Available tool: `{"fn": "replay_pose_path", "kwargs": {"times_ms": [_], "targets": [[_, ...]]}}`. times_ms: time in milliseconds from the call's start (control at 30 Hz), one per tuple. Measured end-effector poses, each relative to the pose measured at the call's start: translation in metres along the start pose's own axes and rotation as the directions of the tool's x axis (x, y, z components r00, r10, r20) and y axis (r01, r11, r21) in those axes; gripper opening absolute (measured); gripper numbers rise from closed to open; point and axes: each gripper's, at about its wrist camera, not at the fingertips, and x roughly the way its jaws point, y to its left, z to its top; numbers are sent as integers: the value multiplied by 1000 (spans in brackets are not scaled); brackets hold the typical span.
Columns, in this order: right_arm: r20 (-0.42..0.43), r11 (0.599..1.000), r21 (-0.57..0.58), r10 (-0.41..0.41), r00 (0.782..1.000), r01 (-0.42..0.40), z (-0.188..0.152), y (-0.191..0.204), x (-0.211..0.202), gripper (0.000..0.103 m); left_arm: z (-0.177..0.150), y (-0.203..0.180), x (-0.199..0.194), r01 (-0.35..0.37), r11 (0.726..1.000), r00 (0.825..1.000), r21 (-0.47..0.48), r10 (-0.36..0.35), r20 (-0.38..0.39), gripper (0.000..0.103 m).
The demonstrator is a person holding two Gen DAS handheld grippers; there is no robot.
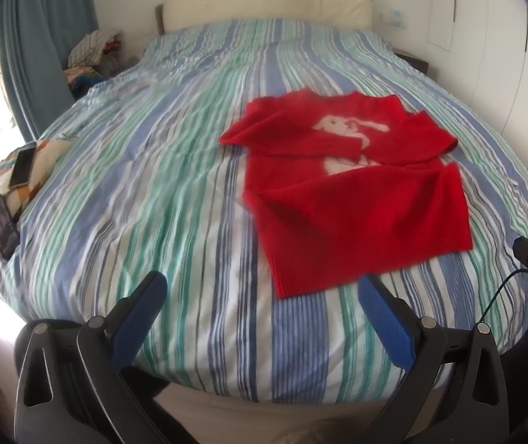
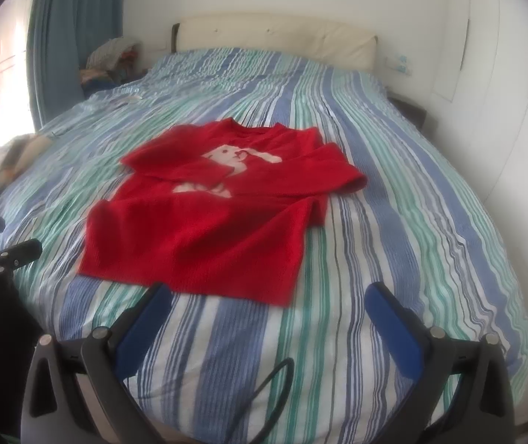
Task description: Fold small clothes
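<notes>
A bed with a striped duvet [image 1: 175, 192] fills a bright bedroom. A red sweater [image 1: 352, 199] lies flat on it, sleeves crossed over the chest, hem nearest the person. The left gripper [image 1: 260, 288] and right gripper [image 2: 269, 296] hover just short of that hem — both spread wide, holding nothing, about equally near.

Sweater [image 1: 352, 199] lies on bed [image 1: 145, 192], w/ phone [image 1: 21, 166] on cloth [image 1: 47, 153] at bed's left edge.
</notes>
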Motion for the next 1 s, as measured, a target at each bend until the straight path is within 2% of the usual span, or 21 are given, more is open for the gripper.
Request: {"fn": "replay_pose_path", "kwargs": {"times_ms": [200, 533, 1000], "targets": [[-4, 1000, 1, 8, 1000, -8, 0, 2, 2, 103, 0, -2, 1, 50, 999, 999, 2, -50, -12, 103], [6, 1000, 1, 7, 1000, -7, 2, 6, 2, 103, 1, 3, 3, 25, 999, 999, -27, -26, -19, 103], [-29, 999, 49, -10, 1000, 12, -2, -2, 5, 103, -4, 5, 8, 7, 1000, 999, -30, -8, -40, 103]]}}
